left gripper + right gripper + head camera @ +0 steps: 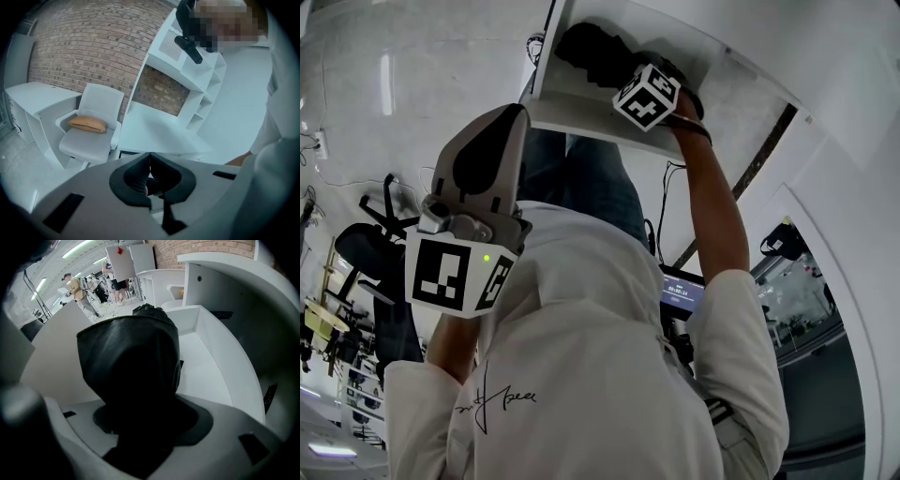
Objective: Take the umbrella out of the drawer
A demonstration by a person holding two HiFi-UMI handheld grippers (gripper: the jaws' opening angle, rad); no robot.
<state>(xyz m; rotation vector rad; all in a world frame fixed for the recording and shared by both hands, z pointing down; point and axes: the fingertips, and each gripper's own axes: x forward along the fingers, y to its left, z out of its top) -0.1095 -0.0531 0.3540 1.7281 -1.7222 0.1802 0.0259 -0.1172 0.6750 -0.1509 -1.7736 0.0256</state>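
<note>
Task approx. halfway, I'd judge: the black folded fabric umbrella [131, 366] is gripped but sits over/inside the open white drawer [225, 362], not clear of it yet. R gripper [633, 80] is clamped round the umbrella w/ jaws spread by its bulk. L gripper [150, 157] has jaws pressed together, nothing between, well apart from the drawer

You get even, cool, bluish light in all three views, and ceiling strip lights [82, 248] glare at the top of the right gripper view. Every view bends at its edges, and both gripper views darken at the corners. The black umbrella [131, 357] reads as a nearly detailless mass, shadowed below. The left claw [150, 155] looks soft and out of focus.
</note>
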